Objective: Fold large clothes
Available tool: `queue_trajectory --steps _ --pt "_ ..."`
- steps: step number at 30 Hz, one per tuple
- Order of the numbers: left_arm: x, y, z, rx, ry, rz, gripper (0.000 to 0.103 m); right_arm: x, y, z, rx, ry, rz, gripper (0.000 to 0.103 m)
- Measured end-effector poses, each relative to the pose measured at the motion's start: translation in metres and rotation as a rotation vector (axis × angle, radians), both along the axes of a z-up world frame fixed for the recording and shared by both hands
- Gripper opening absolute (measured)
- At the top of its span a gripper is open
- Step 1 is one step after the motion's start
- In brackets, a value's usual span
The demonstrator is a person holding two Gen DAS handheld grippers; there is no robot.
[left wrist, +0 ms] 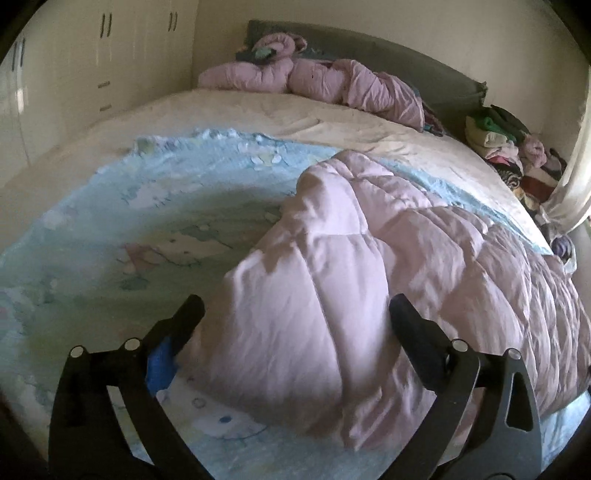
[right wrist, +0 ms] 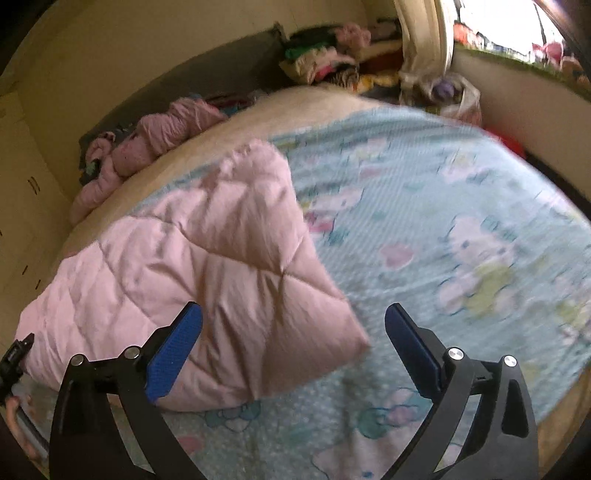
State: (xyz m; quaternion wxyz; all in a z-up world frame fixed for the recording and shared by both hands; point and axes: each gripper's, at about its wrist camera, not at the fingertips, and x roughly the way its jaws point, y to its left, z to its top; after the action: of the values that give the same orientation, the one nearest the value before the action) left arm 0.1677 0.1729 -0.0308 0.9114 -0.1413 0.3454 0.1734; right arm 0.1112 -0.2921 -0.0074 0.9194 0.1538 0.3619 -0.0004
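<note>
A pink quilted comforter point(left wrist: 369, 266) lies folded over on a light blue cartoon-print blanket point(left wrist: 122, 206) spread on the bed. My left gripper point(left wrist: 295, 314) is open, its fingers either side of the comforter's near fold, holding nothing. In the right wrist view the comforter point(right wrist: 207, 266) lies to the left on the blue blanket point(right wrist: 443, 206). My right gripper point(right wrist: 293, 321) is open and empty, just above the comforter's near corner. The tip of the other gripper point(right wrist: 14, 354) shows at the far left edge.
A bunched pink bedding roll point(left wrist: 314, 85) lies by the dark headboard point(left wrist: 388, 62). A pile of mixed clothes point(left wrist: 509, 147) sits at the bed's far right corner. White wardrobes point(left wrist: 74, 66) stand on the left. A window point(right wrist: 517, 29) and curtain are beyond the bed.
</note>
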Motion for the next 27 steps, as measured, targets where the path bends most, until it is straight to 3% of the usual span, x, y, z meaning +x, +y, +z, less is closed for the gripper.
queue_trajectory --steps 8,17,27 --pt "-0.043 -0.022 0.04 0.064 -0.064 -0.035 0.093 -0.046 0.003 0.051 -0.076 -0.138 0.053 0.099" --pt "-0.088 -0.053 0.078 0.093 -0.147 -0.089 0.094 -0.085 0.04 0.093 -0.092 -0.242 0.166 0.099" --pt "-0.128 -0.089 0.082 0.086 -0.153 -0.166 0.094 -0.126 0.075 0.095 -0.125 -0.239 0.296 0.099"
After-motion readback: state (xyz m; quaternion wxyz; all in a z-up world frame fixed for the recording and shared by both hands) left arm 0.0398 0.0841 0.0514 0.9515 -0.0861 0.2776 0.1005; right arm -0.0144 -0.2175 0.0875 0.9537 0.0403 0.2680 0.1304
